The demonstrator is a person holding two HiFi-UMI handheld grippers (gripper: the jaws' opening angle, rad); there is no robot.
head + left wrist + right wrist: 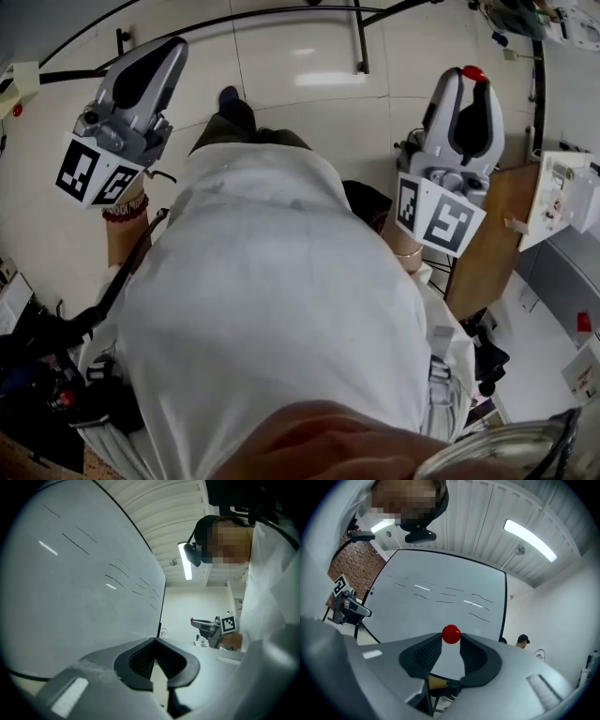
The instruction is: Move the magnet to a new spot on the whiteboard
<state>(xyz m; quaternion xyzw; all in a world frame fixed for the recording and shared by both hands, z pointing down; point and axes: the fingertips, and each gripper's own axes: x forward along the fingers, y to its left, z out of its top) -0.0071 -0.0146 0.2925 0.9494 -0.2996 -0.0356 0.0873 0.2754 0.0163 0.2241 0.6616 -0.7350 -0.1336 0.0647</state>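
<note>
At the tips of the right gripper (471, 86), in the head view, the red magnet (474, 73) is seen pinched, with both grippers raised in front of the person. The left gripper (172, 47) is held off to the far side, its jaws together and nothing between them. It is probably kept out of the way, since the task needs one gripper only.

Along the left gripper (154, 643), in its own view, the pads are seen pressed together with nothing in the gap. The whiteboard (70, 588) is seen edge-on, close beside its left jaw, and the right gripper (208, 626) well beyond the tips.

Between the tips of the right gripper (451, 641), in its own view, the magnet (451, 634) is clamped at the very ends of the pads, presumably so that its face can be brought flat to the board. The whiteboard (440, 606) is faced squarely ahead of the jaws. The magnet is judged to be off it, so setting it at a new spot appears to be the step in hand.
</note>
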